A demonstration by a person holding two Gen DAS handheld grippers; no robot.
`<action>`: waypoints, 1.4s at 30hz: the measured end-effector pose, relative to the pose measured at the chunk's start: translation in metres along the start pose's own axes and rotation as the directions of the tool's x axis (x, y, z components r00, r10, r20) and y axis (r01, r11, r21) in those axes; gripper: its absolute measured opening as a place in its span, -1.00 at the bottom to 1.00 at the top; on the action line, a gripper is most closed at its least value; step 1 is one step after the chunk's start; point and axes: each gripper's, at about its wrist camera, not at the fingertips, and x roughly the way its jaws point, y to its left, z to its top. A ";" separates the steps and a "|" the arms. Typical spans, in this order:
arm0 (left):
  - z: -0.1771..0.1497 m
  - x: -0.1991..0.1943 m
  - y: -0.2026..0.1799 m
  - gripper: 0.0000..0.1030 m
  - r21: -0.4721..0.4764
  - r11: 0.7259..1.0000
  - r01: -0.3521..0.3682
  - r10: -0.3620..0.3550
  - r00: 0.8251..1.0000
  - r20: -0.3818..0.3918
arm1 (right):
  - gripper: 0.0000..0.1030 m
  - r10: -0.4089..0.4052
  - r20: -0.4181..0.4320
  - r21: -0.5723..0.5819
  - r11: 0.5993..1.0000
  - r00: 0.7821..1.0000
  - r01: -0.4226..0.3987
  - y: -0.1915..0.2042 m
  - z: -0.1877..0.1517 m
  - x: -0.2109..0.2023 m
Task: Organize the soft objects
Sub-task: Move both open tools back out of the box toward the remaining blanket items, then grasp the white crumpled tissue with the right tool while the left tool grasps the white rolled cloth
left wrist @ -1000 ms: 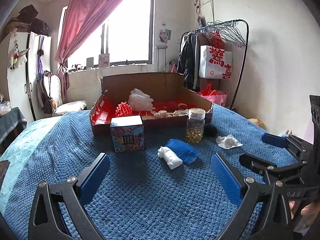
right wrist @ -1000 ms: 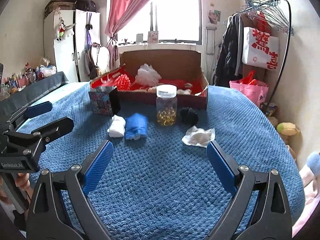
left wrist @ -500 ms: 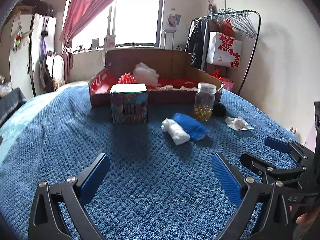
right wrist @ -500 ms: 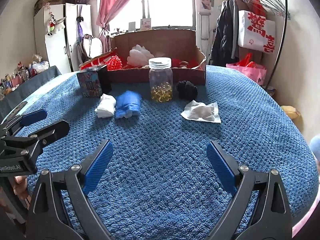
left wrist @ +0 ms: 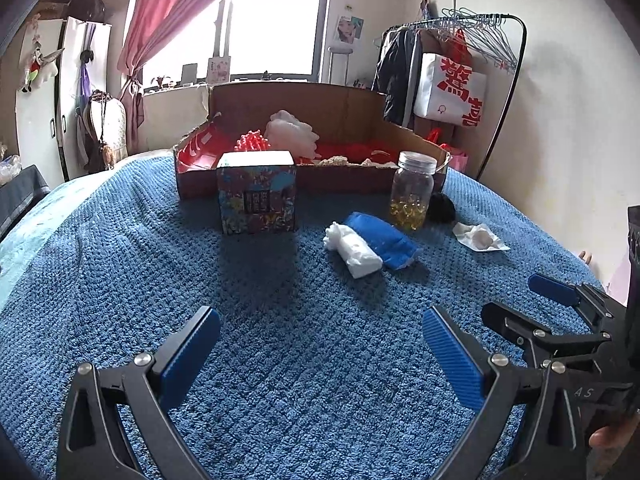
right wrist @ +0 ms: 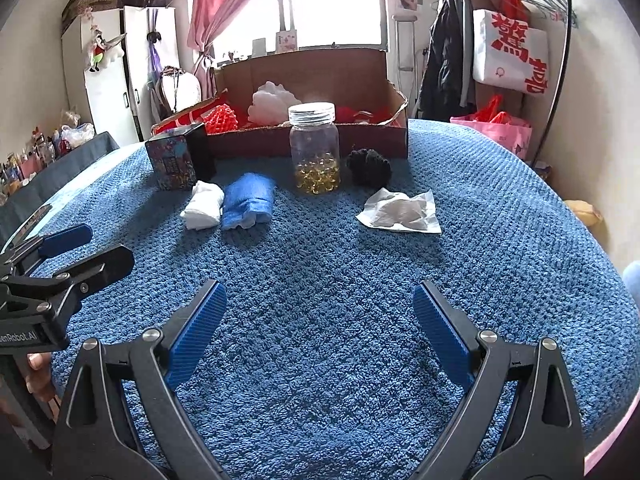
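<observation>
Approach step: left gripper [left wrist: 320,344] and right gripper [right wrist: 320,316] spread wide, empty; next, reach white roll [left wrist: 354,251], blue roll [left wrist: 382,240]

Bright window [left wrist: 276,20] backlit room; pink curtain [left wrist: 176,20] tied left, white wardrobe [right wrist: 116,72] beside it, clothes rack [left wrist: 472,64] against right wall.

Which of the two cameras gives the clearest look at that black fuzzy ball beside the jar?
The right wrist view: the black fuzzy ball sits fully exposed right of the jar. In the left wrist view, it peeks out behind the jar, partly hidden.
</observation>
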 end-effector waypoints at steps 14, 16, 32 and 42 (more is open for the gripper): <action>0.005 0.011 -0.004 1.00 0.010 1.000 -0.009 0.010 0.998 -0.062 | 0.86 -0.006 -0.020 0.000 1.000 1.000 0.006 -0.007 0.008 0.001; 0.007 0.013 -0.005 1.00 0.016 1.000 -0.008 0.009 0.998 -0.068 | 0.86 -0.017 -0.023 -0.009 1.000 1.000 0.017 -0.010 0.012 0.001; 0.044 0.047 -0.016 0.98 0.027 1.000 -0.005 0.009 0.987 -0.158 | 0.86 0.005 -0.130 -0.026 1.000 0.991 -0.008 -0.050 0.053 0.031; 0.060 0.086 -0.014 0.04 -0.004 1.000 0.026 -0.026 0.969 -0.246 | 0.43 0.008 -0.230 -0.057 0.998 0.973 -0.022 -0.062 0.069 0.075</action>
